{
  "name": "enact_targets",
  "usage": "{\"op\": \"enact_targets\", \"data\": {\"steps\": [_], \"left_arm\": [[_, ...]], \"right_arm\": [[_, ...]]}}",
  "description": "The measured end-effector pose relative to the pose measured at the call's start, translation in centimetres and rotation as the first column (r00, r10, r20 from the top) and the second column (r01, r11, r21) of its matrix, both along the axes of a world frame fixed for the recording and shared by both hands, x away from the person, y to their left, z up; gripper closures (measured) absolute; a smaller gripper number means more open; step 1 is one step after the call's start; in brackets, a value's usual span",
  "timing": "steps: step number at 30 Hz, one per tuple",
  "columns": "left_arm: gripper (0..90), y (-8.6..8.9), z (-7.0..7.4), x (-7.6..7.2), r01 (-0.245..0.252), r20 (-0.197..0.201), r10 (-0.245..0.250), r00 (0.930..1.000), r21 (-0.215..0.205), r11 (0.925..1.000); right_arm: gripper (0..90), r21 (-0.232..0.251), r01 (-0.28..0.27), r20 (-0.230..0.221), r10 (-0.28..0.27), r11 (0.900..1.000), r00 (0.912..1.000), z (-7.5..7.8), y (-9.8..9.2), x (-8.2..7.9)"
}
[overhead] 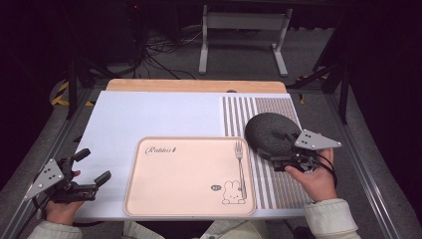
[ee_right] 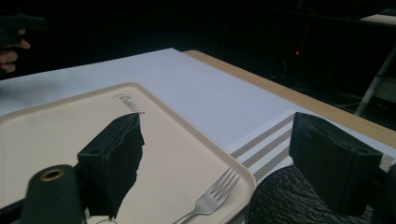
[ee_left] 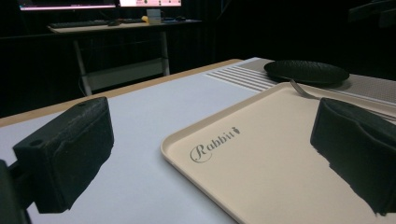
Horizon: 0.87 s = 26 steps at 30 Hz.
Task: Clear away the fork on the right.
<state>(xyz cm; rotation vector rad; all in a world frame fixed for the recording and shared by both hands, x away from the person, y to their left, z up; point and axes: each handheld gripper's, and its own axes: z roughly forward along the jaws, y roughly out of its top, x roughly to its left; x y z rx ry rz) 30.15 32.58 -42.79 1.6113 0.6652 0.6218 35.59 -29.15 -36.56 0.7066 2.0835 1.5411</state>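
Observation:
A beige tray (overhead: pixel 189 199) printed with "Rabbit" and a rabbit drawing lies near the table's front edge. A silver fork (overhead: pixel 240 162) rests along the tray's right side, tines pointing away from me. Just right of the tray, a black textured plate (overhead: pixel 268 130) sits on the striped part of the mat. My right gripper (overhead: pixel 279 154) hovers at the plate's near edge and stands open; between its jaws I see the fork tines (ee_right: pixel 219 190) and plate (ee_right: pixel 289 203), neither touched. My left gripper (overhead: pixel 95 165) stands open left of the tray (ee_left: pixel 261 168), holding nothing.
A white mat (overhead: pixel 149 114) with a striped band (overhead: pixel 251 107) covers the wooden table (overhead: pixel 194 85). Beyond the far edge stand a metal frame (overhead: pixel 244 35) and floor cables (overhead: pixel 159 50). A desk with monitors (ee_left: pixel 107 21) is far behind.

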Motion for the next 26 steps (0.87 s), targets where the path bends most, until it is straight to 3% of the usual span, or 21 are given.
{"op": "enact_targets", "data": {"steps": [7, 16, 26], "left_arm": [[0.2, 0.0, 0.0, 0.0, -0.001, -0.002, 0.001, 1.0, 0.0, 1.0], [0.2, 0.0, 0.0, 0.0, -0.003, -0.004, 0.003, 1.0, 0.001, 1.0], [0.2, 0.1, 0.1, 0.0, -0.001, -0.004, 0.001, 1.0, 0.002, 1.0]], "right_arm": [[17.1, 0.055, 0.055, 0.031, -0.057, 0.997, 0.9979, -1.2, -2.5, -1.3], [17.1, 0.092, 0.09, 0.063, -0.096, 0.992, 0.9934, -3.4, -5.3, -2.0], [16.6, 0.053, 0.116, 0.04, -0.118, 0.992, 0.9922, -5.5, -6.0, -1.7]]}}
